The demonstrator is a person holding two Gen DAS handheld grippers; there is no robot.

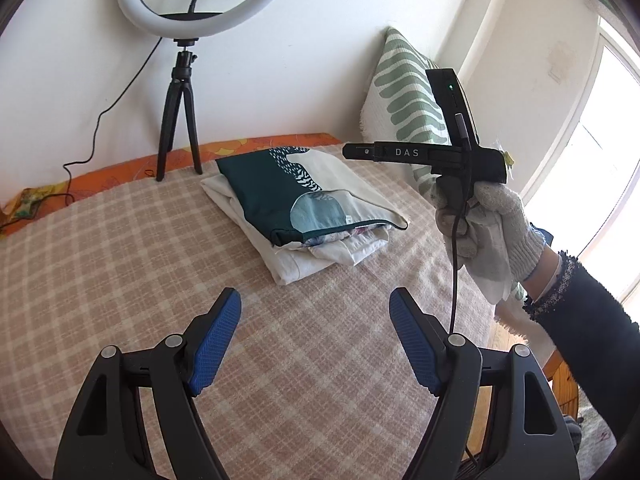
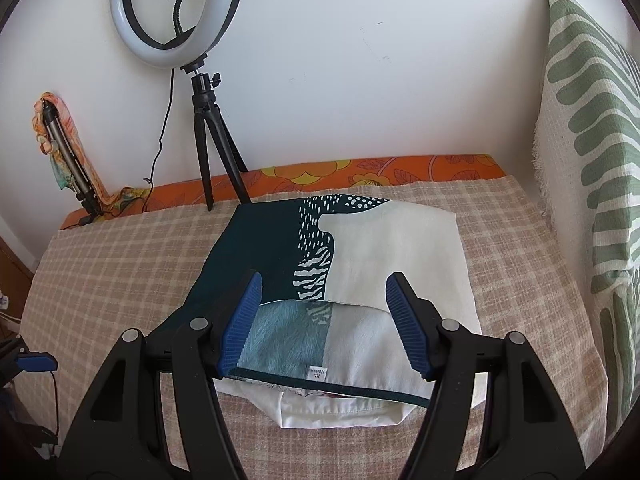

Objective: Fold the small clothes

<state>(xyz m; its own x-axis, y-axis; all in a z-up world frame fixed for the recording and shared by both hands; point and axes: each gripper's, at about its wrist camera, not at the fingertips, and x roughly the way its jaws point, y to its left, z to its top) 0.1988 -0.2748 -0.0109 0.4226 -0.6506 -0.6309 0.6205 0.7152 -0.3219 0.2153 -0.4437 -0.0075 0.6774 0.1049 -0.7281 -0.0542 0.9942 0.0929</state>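
A folded teal-and-cream patterned garment (image 1: 304, 196) lies on top of a folded white garment (image 1: 296, 260) on the checked bedspread (image 1: 160, 248). My left gripper (image 1: 316, 308) is open and empty, hovering over the bedspread short of the pile. In the left wrist view the right gripper's body (image 1: 424, 156) is held up in a gloved hand (image 1: 492, 216) to the right of the pile. In the right wrist view my right gripper (image 2: 324, 288) is open and empty, above the near part of the patterned garment (image 2: 360, 248); the white garment (image 2: 340, 412) shows beneath.
A ring light on a black tripod (image 1: 178, 108) stands at the back by the wall, its cable trailing left. A green-leaf pillow (image 1: 408, 92) leans at the right. A second small tripod with a cloth (image 2: 64, 160) leans at the far left. An orange flowered sheet (image 2: 360, 176) edges the bed.
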